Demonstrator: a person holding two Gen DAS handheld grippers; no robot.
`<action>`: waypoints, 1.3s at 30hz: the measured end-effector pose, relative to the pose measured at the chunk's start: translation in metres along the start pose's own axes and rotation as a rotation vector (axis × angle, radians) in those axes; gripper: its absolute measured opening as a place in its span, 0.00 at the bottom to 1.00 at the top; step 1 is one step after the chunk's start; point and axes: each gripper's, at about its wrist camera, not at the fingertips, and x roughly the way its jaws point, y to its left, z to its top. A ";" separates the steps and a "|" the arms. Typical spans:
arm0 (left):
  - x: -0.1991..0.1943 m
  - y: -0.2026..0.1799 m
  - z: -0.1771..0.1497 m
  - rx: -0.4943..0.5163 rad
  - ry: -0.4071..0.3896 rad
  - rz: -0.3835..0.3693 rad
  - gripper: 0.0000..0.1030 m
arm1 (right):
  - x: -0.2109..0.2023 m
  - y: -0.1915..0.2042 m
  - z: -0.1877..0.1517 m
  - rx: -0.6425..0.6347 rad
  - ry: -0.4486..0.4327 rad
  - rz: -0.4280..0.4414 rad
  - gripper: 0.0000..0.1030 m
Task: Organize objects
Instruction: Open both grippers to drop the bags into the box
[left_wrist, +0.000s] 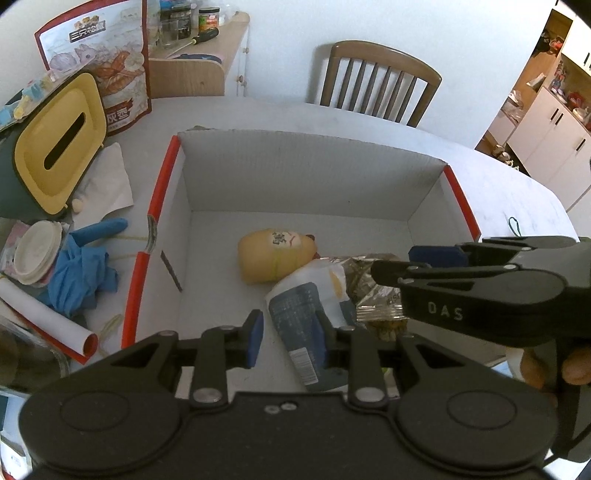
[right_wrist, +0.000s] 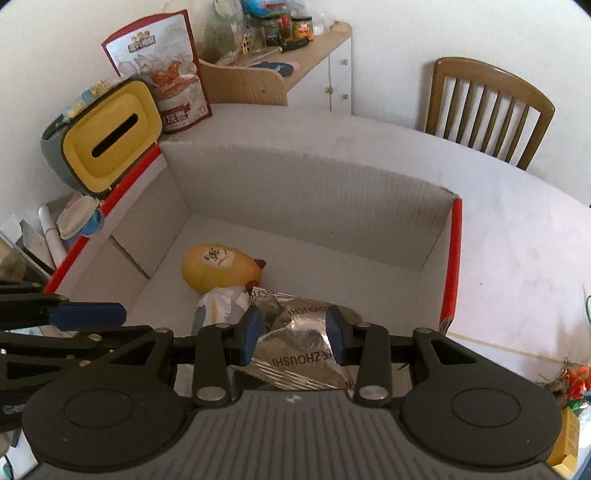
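- silver foil snack bag (right_wrist: 295, 350) low in centre frame inside the white cardboard box (right_wrist: 295, 192), beside a white-blue pouch (left_wrist: 314, 314) and yellow plush toy (left_wrist: 273, 254).
- right gripper (right_wrist: 293, 334) above the foil, jaws apart, gripping nothing.
- left gripper (left_wrist: 290, 338) over the pouch, jaws apart, empty.
- yellow tissue box (left_wrist: 55, 147) at upper left.

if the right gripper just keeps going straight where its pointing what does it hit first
Most likely the silver foil snack bag: it lies between and just beyond the open right gripper, inside the cardboard box. Past it lie the white pouch and the yellow plush toy. Depth is hard to judge.
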 end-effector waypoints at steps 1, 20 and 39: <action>0.000 0.000 0.000 0.001 -0.002 -0.001 0.26 | -0.002 -0.001 0.001 0.005 -0.004 0.005 0.37; -0.040 -0.025 0.001 0.047 -0.084 -0.029 0.27 | -0.083 -0.006 -0.011 0.053 -0.106 0.079 0.38; -0.068 -0.093 -0.014 0.142 -0.131 -0.066 0.37 | -0.175 -0.068 -0.082 0.142 -0.204 0.068 0.51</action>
